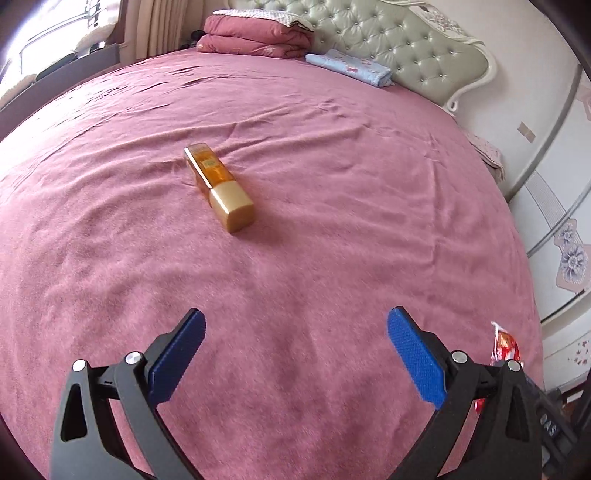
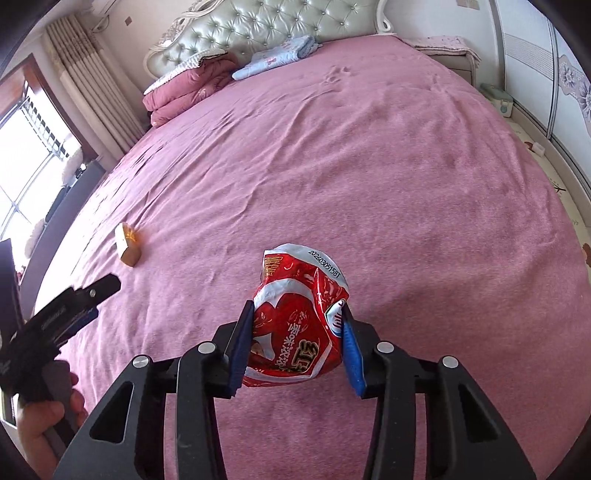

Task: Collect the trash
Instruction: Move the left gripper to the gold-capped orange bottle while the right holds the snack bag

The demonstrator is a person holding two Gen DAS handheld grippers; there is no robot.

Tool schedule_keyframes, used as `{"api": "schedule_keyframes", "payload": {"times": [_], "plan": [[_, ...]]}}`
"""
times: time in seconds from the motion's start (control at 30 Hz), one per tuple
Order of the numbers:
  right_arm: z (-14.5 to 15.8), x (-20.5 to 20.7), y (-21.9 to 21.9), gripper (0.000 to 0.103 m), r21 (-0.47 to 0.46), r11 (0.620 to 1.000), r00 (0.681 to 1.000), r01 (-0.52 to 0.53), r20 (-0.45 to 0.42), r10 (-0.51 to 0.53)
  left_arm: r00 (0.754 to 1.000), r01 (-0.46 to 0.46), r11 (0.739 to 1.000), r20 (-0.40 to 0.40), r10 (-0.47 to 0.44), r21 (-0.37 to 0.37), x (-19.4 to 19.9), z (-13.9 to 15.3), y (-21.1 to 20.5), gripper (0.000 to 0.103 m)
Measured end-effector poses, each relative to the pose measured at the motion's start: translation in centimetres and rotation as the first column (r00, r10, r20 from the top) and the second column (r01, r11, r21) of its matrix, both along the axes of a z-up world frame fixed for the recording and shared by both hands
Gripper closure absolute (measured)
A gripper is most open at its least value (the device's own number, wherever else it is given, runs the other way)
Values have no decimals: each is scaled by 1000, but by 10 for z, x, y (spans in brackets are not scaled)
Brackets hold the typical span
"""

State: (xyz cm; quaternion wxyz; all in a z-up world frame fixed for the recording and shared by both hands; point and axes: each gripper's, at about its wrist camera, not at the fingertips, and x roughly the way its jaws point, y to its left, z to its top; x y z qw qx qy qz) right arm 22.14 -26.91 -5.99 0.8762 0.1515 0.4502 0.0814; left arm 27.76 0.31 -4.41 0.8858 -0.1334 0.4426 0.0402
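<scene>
Fingers first: the right gripper [image 2: 297, 332] has its blue fingers [image 2: 239, 347] pinching a crumpled red snack wrapper [image 2: 299, 317] from both sides, lifted clear of the bed [image 2: 406, 184]. The left gripper [image 1: 295, 354] has its fingers [image 1: 415, 354] spread wide with nothing between them, and it hovers low over the pink bedspread.

Going from large to small, the bed fills both views. Far ahead of the fingers, at the headboard, lie a folded pink quilt [image 1: 255, 35] and a folded blue cloth [image 1: 349, 68]. Ahead of the left fingers and a little to their left lies the amber bottle with gold cap [image 1: 219, 188], on its side, well apart from them, the cap end pointing toward the gripper.

I judge the step in hand is to take this bottle with the left gripper. To do it well, the fingers should come down on the two long flat sides of the bottle, near its middle, and close firmly, because the smooth surface may slip. The soft bedspread can be caught too, so keep the tips just above the cloth.
</scene>
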Motion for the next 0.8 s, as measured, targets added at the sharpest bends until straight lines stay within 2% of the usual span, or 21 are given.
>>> {"api": "schedule_keyframes", "payload": {"times": [0.23,0.33,0.4,0.63,0.73,0.8], "plan": [[1,1,30,61,25,997,998,-69,-10,69,993,-114,992,-20,115,53,53,-3,32,5],[1,-5,35,61,25,996,996,-87,-14,88,989,-129,991,-73,132,33,85,-13,45,14],[2,-9,35,61,21,996,996,-90,-13,90,984,-140,990,-106,141,24,102,-18,50,25],[0,-19,37,61,33,995,995,-92,-22,92,971,-176,984,-160,178,26,134,-37,65,31],[-1,-22,37,61,26,995,995,-96,-28,97,974,-156,986,-157,165,66,138,-36,65,40],[-2,-25,36,61,31,995,995,-91,-33,92,975,-146,986,-155,157,76,136,-36,66,59]]}}
